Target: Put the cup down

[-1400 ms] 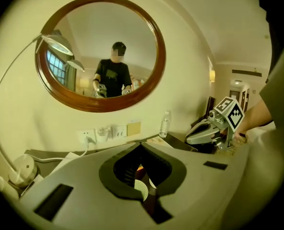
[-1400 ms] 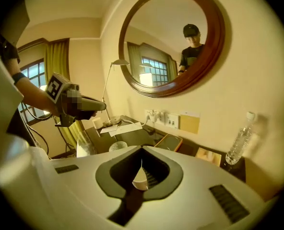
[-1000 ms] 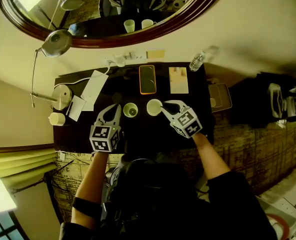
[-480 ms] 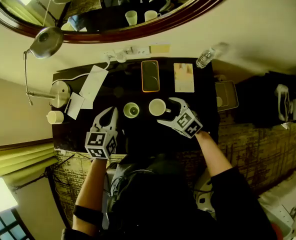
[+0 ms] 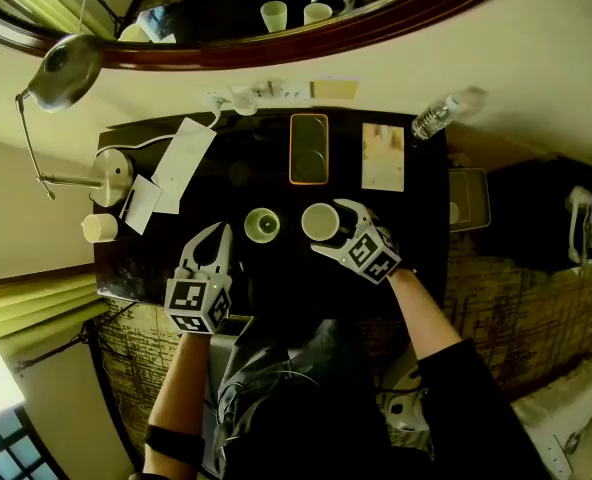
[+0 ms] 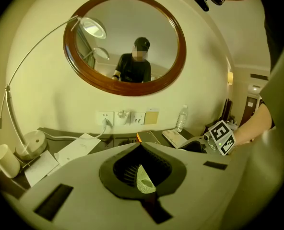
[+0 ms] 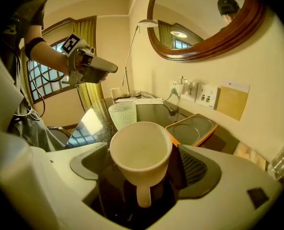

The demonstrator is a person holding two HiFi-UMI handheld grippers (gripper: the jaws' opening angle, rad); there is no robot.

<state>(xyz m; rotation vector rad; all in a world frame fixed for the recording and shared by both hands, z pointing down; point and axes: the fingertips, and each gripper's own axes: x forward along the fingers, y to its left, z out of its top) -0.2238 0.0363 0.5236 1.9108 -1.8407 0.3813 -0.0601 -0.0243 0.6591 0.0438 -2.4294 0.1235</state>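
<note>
Grey-white left gripper (image 5: 219,231) hangs closed and empty over the near edge of the dark desk (image 5: 276,280). Farther in, the right gripper (image 5: 330,229) holds its jaws wide around the white mug (image 5: 319,221), which stands upright on the desk beside a green cup (image 5: 262,223). Setting down looks done, with only the withdrawal left; a second ago those jaws gripped the mug, and they have just been opening.

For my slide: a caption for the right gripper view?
Right gripper, jaws just opening, white cup between them on the dark table.
</note>
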